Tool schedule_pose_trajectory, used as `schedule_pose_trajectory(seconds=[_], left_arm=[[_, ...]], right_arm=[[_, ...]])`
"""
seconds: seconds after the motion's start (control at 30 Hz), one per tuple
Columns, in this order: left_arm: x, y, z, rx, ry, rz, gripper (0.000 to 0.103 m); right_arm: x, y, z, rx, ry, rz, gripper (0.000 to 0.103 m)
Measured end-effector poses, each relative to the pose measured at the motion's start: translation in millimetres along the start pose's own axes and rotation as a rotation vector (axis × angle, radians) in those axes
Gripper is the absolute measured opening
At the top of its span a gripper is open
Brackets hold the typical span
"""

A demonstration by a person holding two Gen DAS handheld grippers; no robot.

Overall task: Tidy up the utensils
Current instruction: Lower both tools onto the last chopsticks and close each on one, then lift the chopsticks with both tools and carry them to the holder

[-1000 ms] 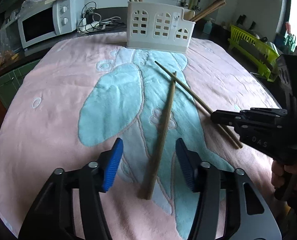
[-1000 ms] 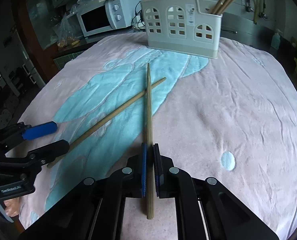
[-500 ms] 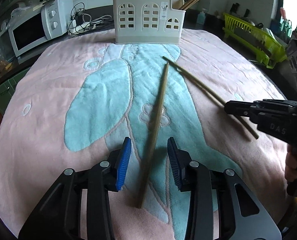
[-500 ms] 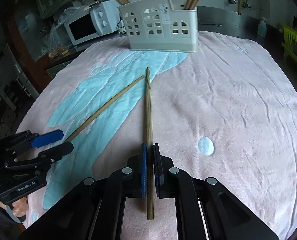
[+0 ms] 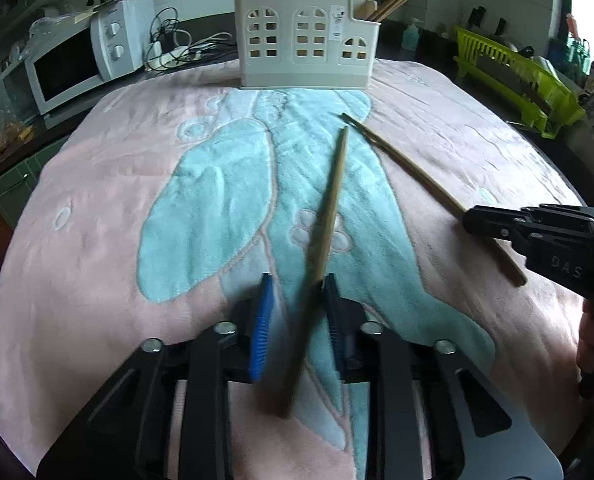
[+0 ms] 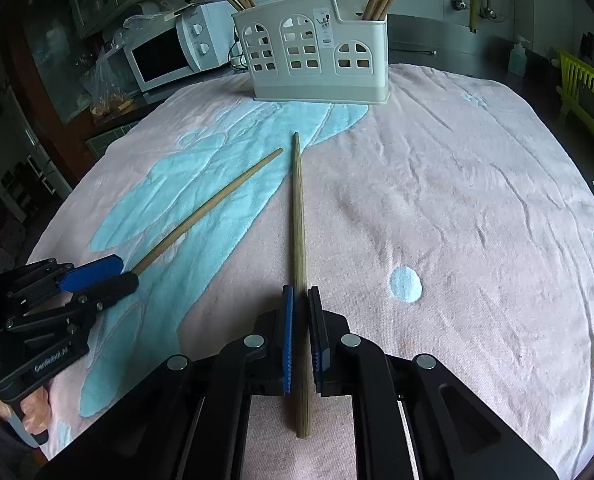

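Two long wooden chopsticks lie on a pink and blue towel (image 5: 97,208). My left gripper (image 5: 297,300) has its blue pads narrowed around one chopstick (image 5: 331,208); a small gap still shows on the left side and the frame is blurred. My right gripper (image 6: 301,320) is shut on the other chopstick (image 6: 298,208), which points toward the white utensil holder (image 6: 317,64). The holder (image 5: 305,52) stands at the far edge with several chopsticks upright in it. The right gripper also shows in the left wrist view (image 5: 473,220), the left one in the right wrist view (image 6: 117,276).
A white microwave (image 5: 81,68) with cables beside it stands back left. A green dish rack (image 5: 517,76) is at the right edge. A soap bottle (image 5: 411,36) stands behind the holder.
My left gripper's jaws have closed in steadily around the chopstick. My right gripper stays shut on its chopstick and has pulled it back a little from the holder.
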State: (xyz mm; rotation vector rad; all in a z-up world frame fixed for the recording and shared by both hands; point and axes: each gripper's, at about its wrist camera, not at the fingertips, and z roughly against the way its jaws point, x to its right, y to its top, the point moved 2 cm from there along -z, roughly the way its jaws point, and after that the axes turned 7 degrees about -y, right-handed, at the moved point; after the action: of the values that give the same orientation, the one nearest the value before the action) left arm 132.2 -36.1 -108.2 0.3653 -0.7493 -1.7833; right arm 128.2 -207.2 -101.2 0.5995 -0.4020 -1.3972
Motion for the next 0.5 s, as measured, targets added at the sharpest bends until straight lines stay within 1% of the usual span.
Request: schedule_pose_trajectory(seconds=[0.03, 0.17, 0.27, 0.33, 0.5], left_arm=[[-0.5, -0.1, 0.6, 0.002, -0.002, 0.002, 0.017], [-1.5, -1.2, 2.4, 0.004, -0.015, 0.001, 0.010], [0.6, -2.1, 3.0, 0.003, -0.021, -0.010, 0.010], [1.9, -2.8, 2.6, -0.003, -0.041, -0.016, 0.010], [1.1, -3.7, 1.5, -0.007, -0.056, -0.011, 0.010]], right_arm=[[0.1, -0.2, 0.3, -0.001, 0.001, -0.001, 0.008], [0.5, -1.5, 1.6, -0.001, 0.001, 0.002, 0.008], [0.5, -2.1, 1.8, 0.001, -0.001, 0.007, 0.008], [0.4, -2.3, 1.7, 0.002, -0.002, 0.008, 0.009], [-0.9, -3.7, 2.4, 0.007, -0.006, 0.018, 0.010]])
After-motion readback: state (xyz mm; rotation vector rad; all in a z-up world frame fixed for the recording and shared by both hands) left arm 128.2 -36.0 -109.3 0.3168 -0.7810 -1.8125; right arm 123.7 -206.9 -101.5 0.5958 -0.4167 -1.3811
